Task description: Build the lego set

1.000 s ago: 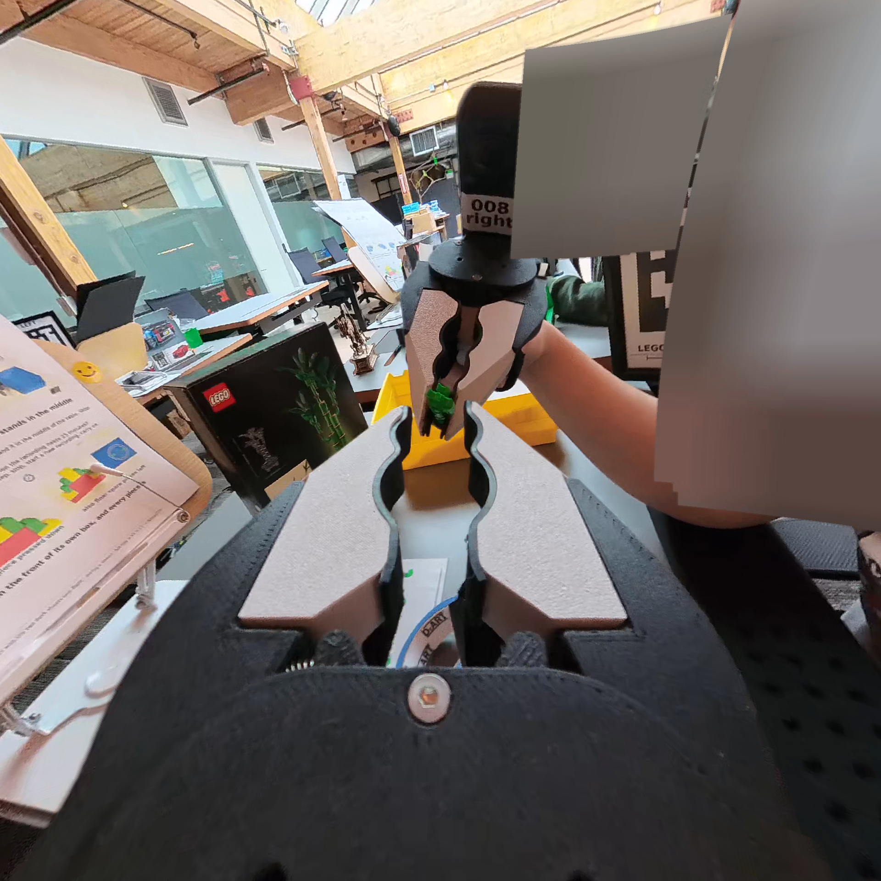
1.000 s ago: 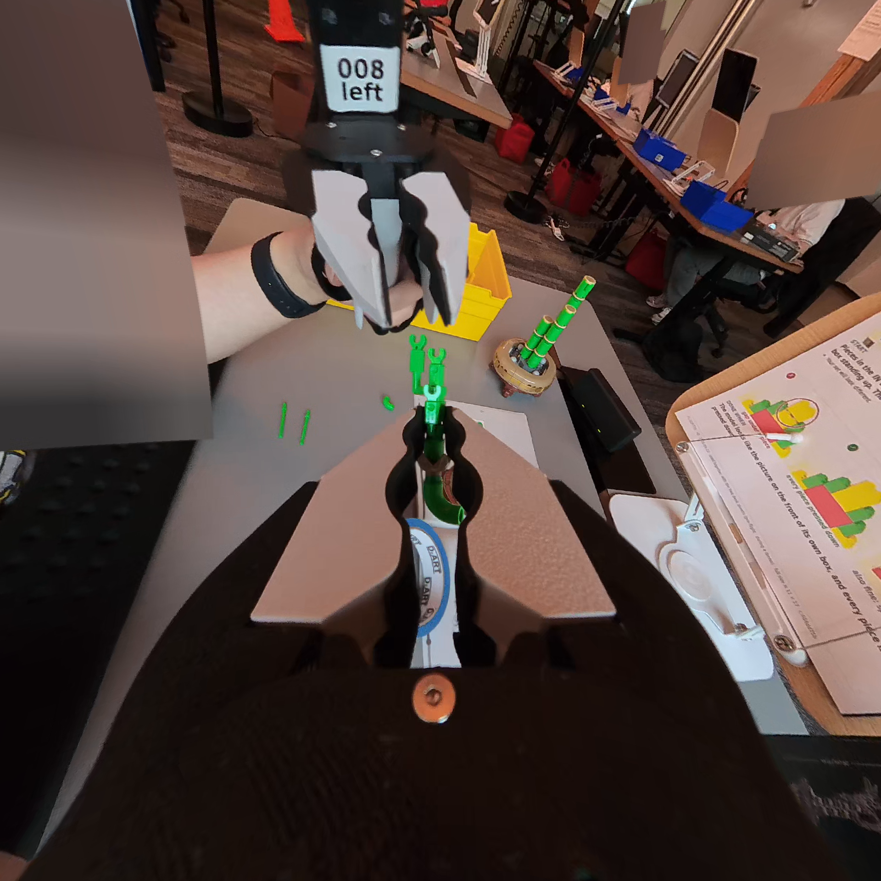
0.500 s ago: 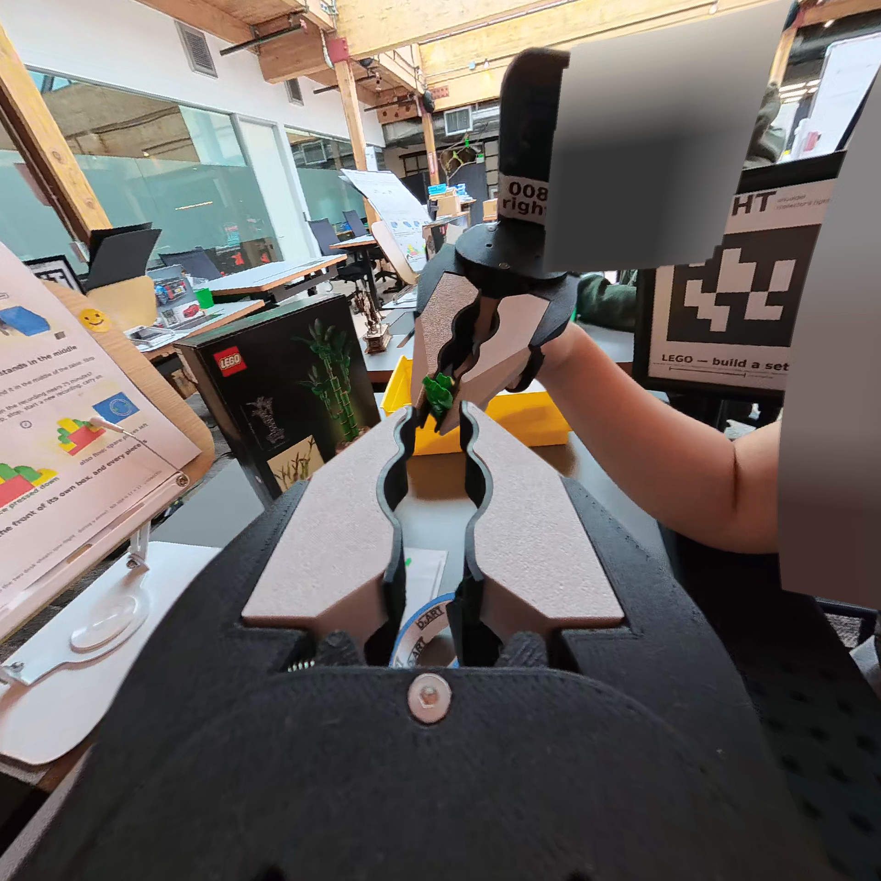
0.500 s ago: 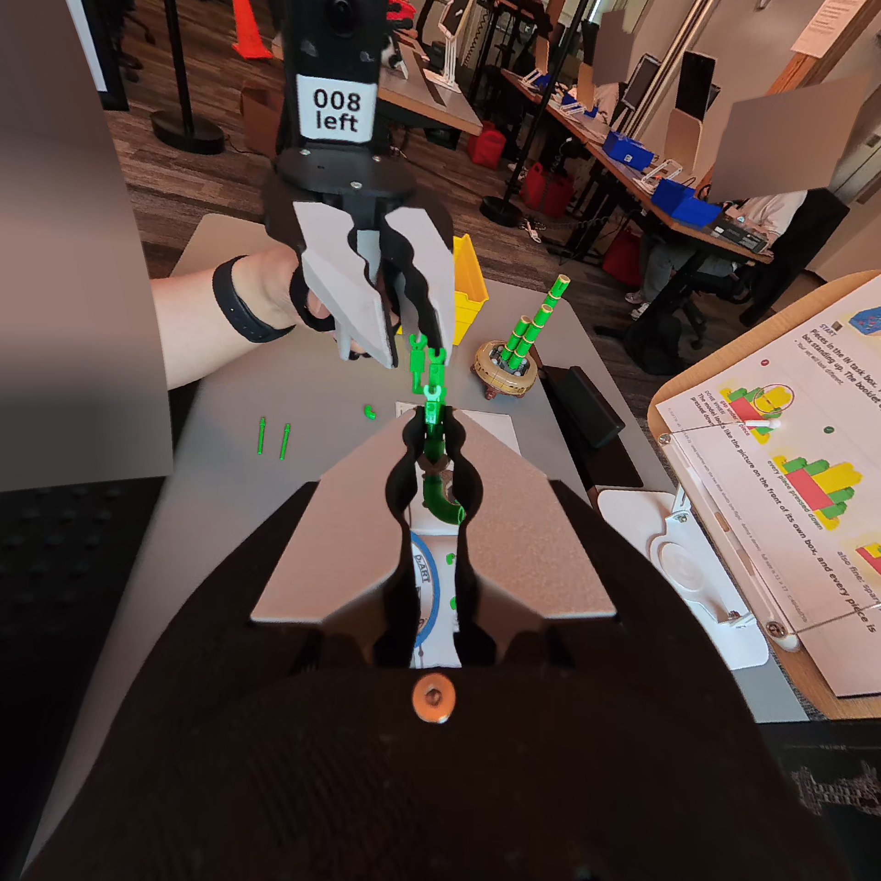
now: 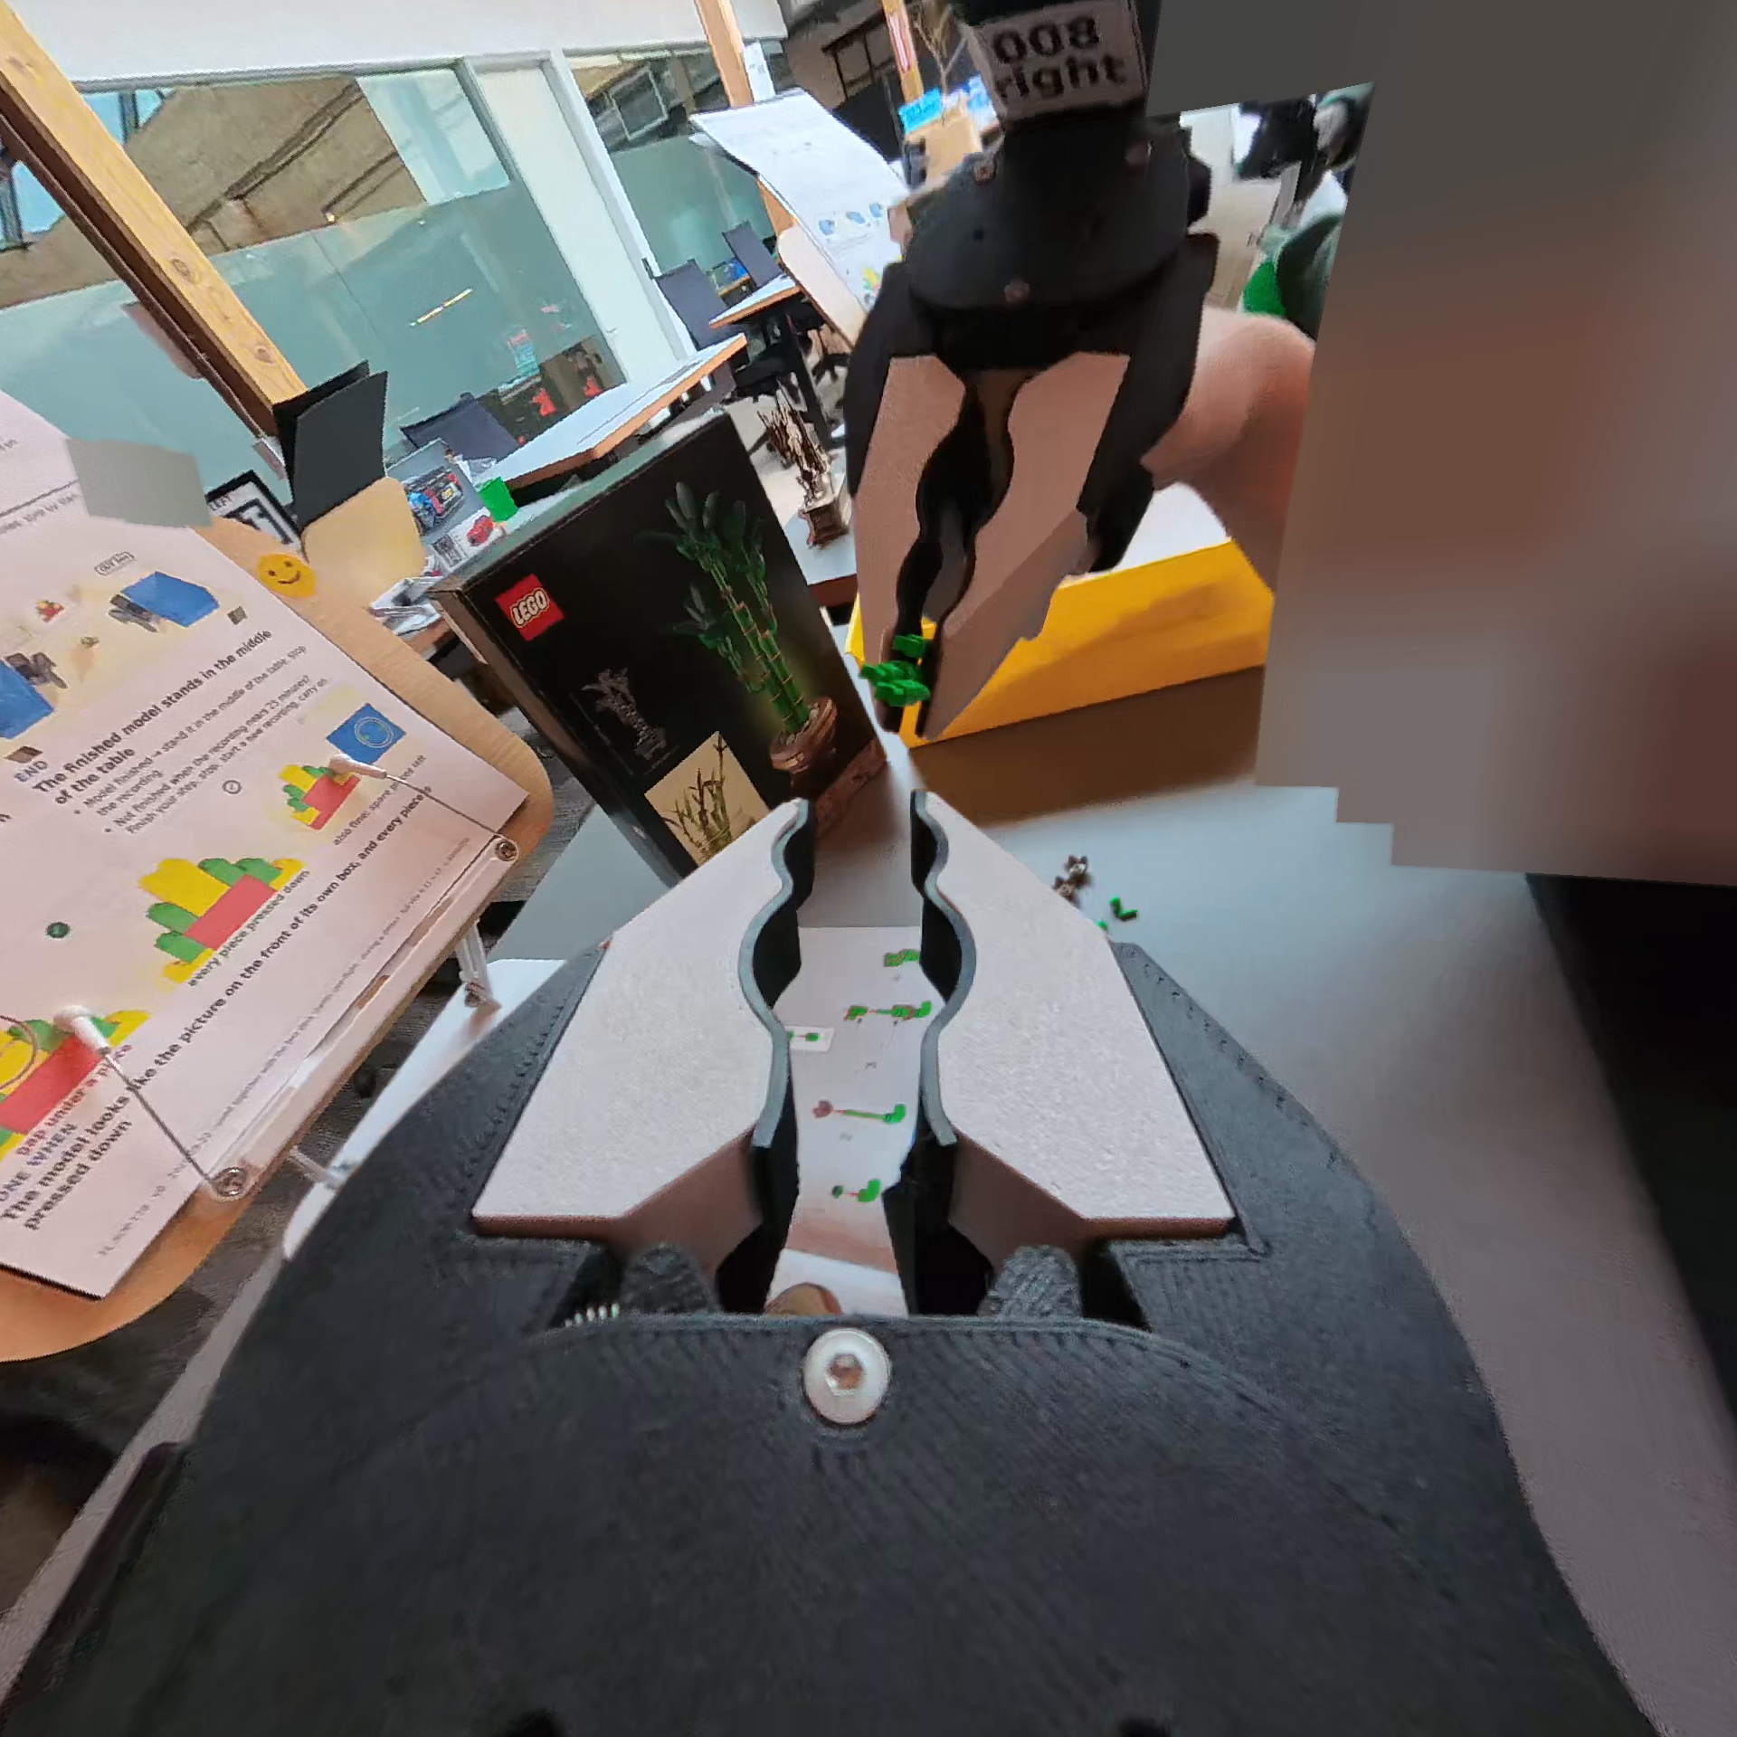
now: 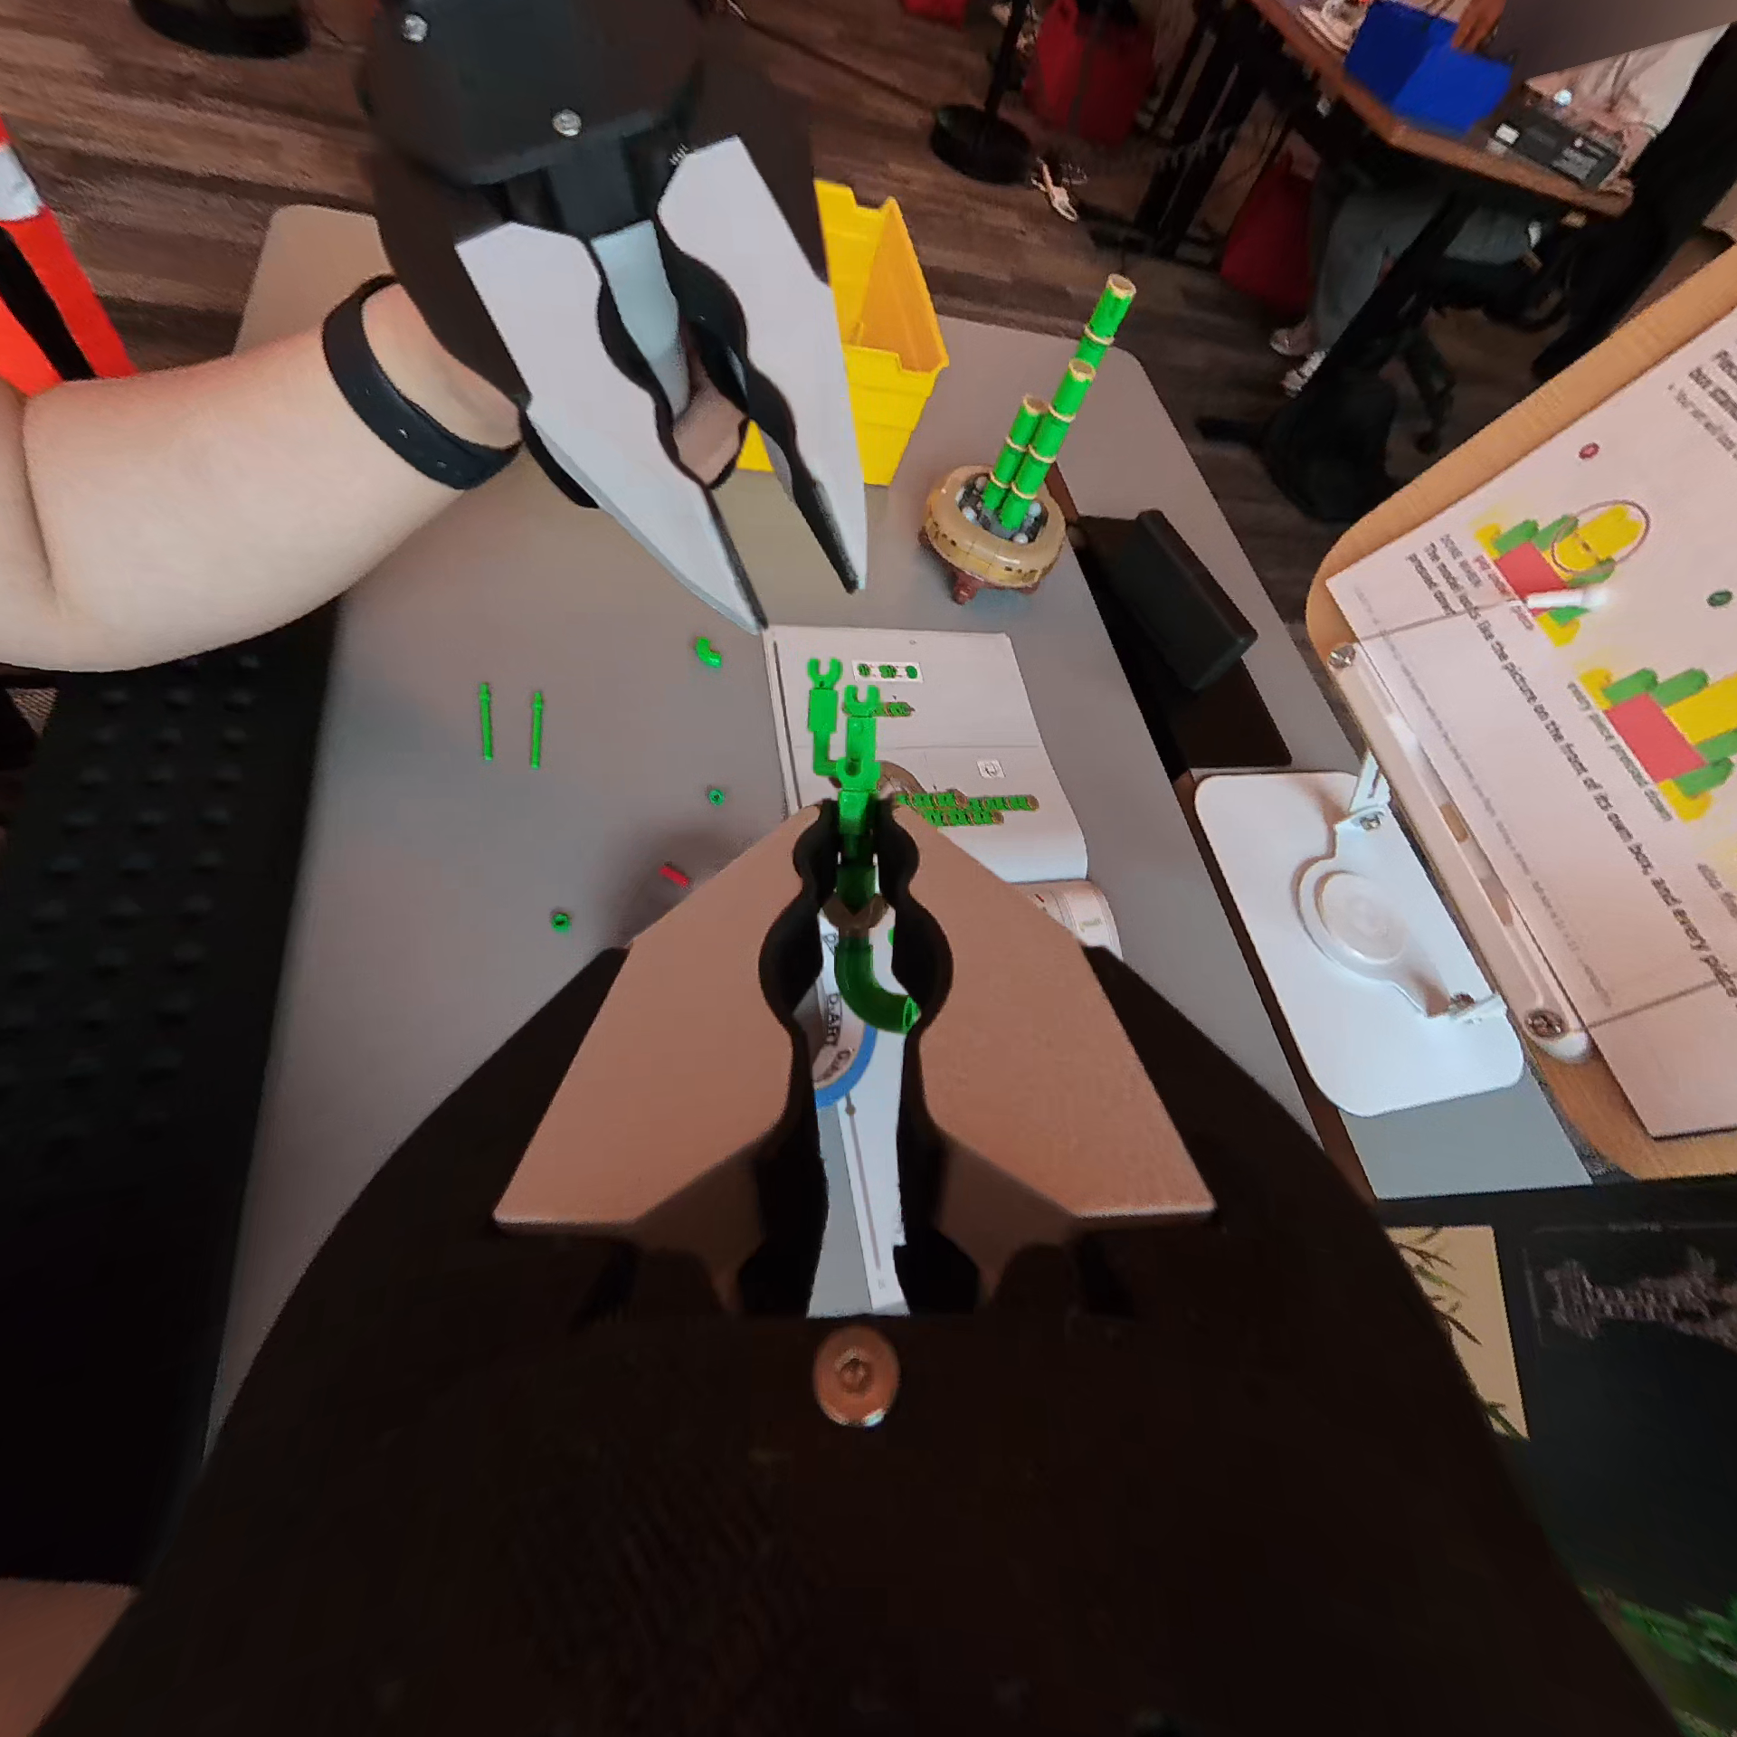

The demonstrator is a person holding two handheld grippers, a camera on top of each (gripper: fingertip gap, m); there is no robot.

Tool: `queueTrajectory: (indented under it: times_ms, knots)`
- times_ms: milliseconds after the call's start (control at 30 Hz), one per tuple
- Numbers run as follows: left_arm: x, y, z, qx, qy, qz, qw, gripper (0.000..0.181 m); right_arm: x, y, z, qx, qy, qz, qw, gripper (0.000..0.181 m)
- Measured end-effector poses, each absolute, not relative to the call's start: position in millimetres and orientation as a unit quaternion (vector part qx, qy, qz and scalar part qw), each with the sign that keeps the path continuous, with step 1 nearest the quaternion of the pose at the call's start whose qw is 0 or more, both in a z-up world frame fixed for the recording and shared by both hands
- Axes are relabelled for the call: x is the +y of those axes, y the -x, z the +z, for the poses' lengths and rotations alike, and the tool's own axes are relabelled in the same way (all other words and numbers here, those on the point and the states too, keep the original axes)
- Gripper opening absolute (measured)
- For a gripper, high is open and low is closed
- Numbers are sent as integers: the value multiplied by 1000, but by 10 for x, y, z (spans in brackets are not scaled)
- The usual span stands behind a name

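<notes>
Grey table (image 6: pixel 423 846) with an instruction booklet (image 6: pixel 940 714) in the middle. The right gripper (image 6: pixel 853 818) is pinching a green branch piece (image 6: pixel 851 752) above the booklet, its forked end sticking out past the fingertips. The left gripper (image 6: pixel 804 592) hangs empty just beyond the booklet's far edge, fingers a bit apart

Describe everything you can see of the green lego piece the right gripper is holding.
The green lego piece is a slim assembly of glossy plastic. Forked clip ends fan out past the tips of the right gripper, which is shut on its stem. Behind the grip sits a tan ring, then a darker green curved tube bending right. It is held in the air above the open instruction booklet, touching only the gripper.
</notes>
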State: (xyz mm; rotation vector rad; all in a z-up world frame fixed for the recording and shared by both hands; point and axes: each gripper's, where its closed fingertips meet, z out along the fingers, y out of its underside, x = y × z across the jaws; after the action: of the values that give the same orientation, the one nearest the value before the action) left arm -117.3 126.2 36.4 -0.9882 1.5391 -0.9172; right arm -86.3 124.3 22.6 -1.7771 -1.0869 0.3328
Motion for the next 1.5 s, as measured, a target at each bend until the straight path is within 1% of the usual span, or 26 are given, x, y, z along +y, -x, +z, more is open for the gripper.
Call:
queueTrajectory:
  times_ms: [67, 267, 367, 500, 667, 800, 933, 1000, 1100, 1200, 1300, 1500]
  knots:
    - [1263, 1148, 320, 653, 398, -357, 537, 22, 1230, 813, 183, -451, 738, 129, 485, 4]
    - [1031, 1049, 305, 685, 321, -291, 586, 24, 1049, 818, 97, -468, 748, 152, 446, 5]
    - [888, 1026, 327, 697, 290, -267, 599, 20, 955, 802, 47, -477, 754, 152, 426, 5]
    - [731, 1019, 344, 710, 261, -250, 604, 17, 826, 821, 15, -487, 756, 169, 404, 5]
    - [592, 1005, 259, 736, 251, -241, 580, 15, 691, 844, -13, -496, 754, 202, 381, 4]
    - [511, 1014, 308, 732, 256, -275, 569, 12, 674, 835, 34, -494, 744, 225, 390, 4]
    - [398, 1093, 478, 725, 243, -268, 587, 13, 669, 779, 140, -486, 729, 246, 415, 4]
    - [350, 1102, 479, 749, 223, -226, 581, 16, 625, 772, 236, -485, 711, 270, 431, 5]
    - [474, 1064, 593, 786, 194, -105, 577, 26, 563, 783, 419, -483, 680, 305, 461, 5]
    - [376, 1030, 754, 818, 145, -61, 553, 25, 525, 781, 495, -484, 665, 315, 473, 5]
    - [395, 992, 739, 847, 101, 20, 522, 23, 521, 780, 532, -480, 664, 314, 480, 5]
    - [342, 863, 760, 847, 7, 128, 516, 15, 481, 789, 573, -478, 663, 312, 483, 5]
